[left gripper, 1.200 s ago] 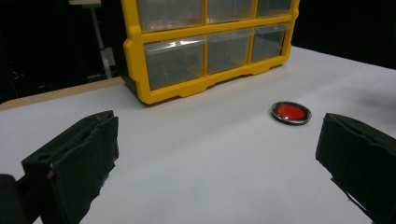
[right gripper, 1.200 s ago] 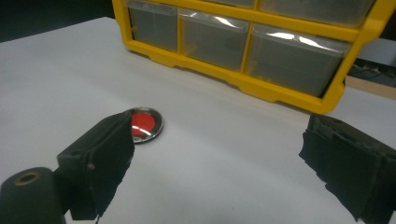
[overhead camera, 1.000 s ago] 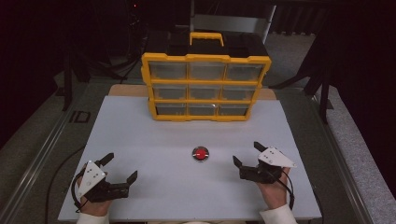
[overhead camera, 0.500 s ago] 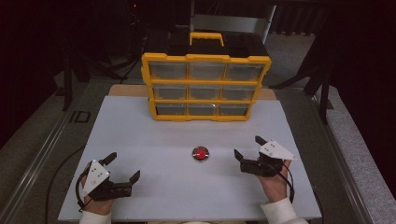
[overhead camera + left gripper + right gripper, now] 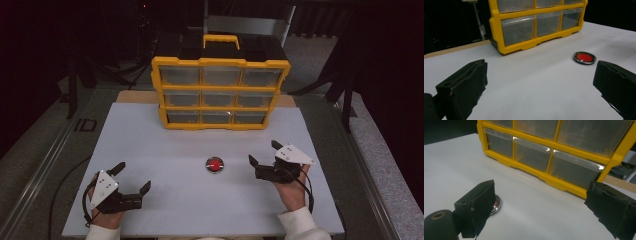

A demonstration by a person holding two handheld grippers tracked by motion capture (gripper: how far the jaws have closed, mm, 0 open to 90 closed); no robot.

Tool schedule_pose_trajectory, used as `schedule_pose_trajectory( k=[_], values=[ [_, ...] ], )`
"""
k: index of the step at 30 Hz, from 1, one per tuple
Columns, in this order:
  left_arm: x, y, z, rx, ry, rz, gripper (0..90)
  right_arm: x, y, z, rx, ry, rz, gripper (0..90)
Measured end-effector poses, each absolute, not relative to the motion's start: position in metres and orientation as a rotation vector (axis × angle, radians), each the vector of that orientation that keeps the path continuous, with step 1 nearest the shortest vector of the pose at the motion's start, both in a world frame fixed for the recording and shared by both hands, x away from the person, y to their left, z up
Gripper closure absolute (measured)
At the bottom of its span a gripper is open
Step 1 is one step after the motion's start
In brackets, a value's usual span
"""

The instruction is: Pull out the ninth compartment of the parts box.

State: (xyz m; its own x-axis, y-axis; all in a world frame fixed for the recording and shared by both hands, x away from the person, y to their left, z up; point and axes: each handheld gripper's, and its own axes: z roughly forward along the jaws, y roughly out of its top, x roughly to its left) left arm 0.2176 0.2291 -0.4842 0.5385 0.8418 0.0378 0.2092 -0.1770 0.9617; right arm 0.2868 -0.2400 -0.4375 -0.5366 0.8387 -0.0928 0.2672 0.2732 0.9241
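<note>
Red disc (image 5: pixel 215 164) lies unobstructed before yellow drawer cabinet (image 5: pixel 219 92).

Bright, evenly lit white table (image 5: pixel 165 150) against dark surroundings; soft, slightly blurred frames.

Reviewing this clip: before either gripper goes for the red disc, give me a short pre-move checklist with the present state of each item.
1. Right gripper open: ok, jaws stand wide apart.
2. Left gripper open: ok, jaws wide apart with nothing between them.
3. Red disc free to take: ok, it lies flat on the white table, touched by neither gripper.
4. Path from the right gripper to the disc: ok, bare table between them.
5. Yellow drawer cabinet out of the way: ok, it stands behind the disc, well apart.
6. Cabinet drawers closed: ok, all fronts look flush.
</note>
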Motion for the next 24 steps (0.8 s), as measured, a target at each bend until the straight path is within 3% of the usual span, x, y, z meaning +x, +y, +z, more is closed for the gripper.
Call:
schedule_pose_trajectory(
  k=[24],
  values=[
    [0.215,0.228,-0.484,1.670,0.902,0.726,0.0,0.314,-0.232,-0.434,1.010,1.959,1.232,7.9]
  ],
)
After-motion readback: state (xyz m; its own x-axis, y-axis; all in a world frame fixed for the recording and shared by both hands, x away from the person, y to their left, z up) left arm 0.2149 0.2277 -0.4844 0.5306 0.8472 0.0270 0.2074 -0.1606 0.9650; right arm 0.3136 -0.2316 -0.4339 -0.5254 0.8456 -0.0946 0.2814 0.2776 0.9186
